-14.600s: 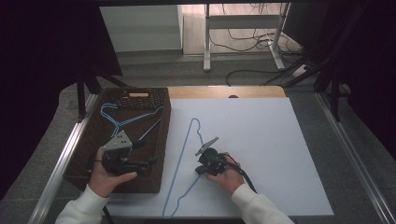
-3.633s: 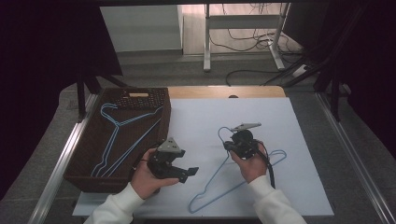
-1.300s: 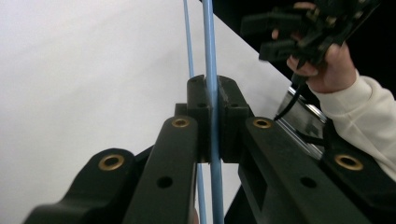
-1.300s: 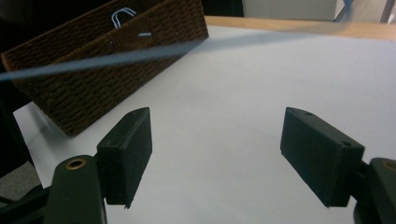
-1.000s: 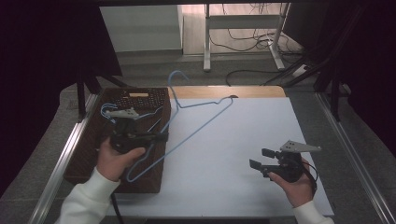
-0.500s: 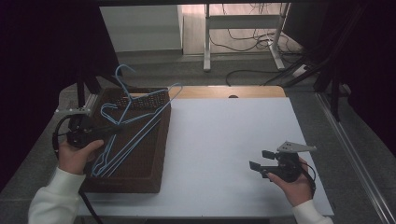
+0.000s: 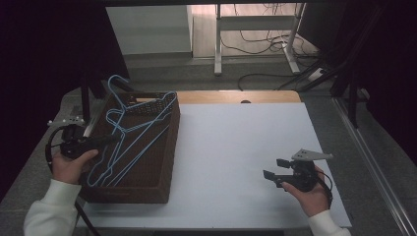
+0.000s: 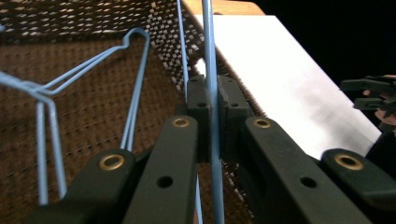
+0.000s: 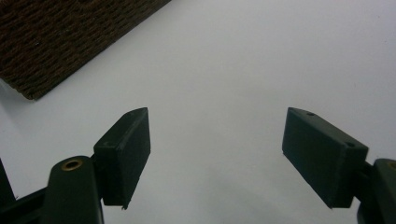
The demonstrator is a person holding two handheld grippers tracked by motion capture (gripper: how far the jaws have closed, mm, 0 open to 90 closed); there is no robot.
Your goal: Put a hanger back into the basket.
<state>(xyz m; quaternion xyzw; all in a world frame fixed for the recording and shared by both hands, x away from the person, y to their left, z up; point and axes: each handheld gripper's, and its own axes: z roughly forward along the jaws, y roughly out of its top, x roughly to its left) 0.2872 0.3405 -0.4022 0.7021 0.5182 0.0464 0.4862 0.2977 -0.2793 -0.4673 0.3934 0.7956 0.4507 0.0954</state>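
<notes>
A blue wire hanger (image 8: 208, 70) is clamped between the jaws of my left gripper (image 8: 211, 116), which is shut on its wire. In the high view the left gripper (image 7: 109, 139) sits at the left side of a brown wicker basket (image 7: 168, 147). The held hanger lies slanted over the basket with its hook (image 7: 117, 77) sticking up past the far rim. Other blue hangers (image 8: 135, 70) lie on the basket floor. My right gripper (image 7: 274, 168) hovers open over the white table top (image 7: 236, 142) at the front right, with nothing between its fingers (image 9: 123, 144).
The basket's near corner (image 9: 70, 37) appears at the upper left of the right gripper view. A wooden strip (image 7: 236, 97) runs along the table's far edge. Metal rails (image 7: 366, 162) flank the table, and cables lie on the floor beyond.
My left gripper has carried the blue hanger leftward from over the table's middle and down into the basket. The right gripper has stayed open at the front right.
</notes>
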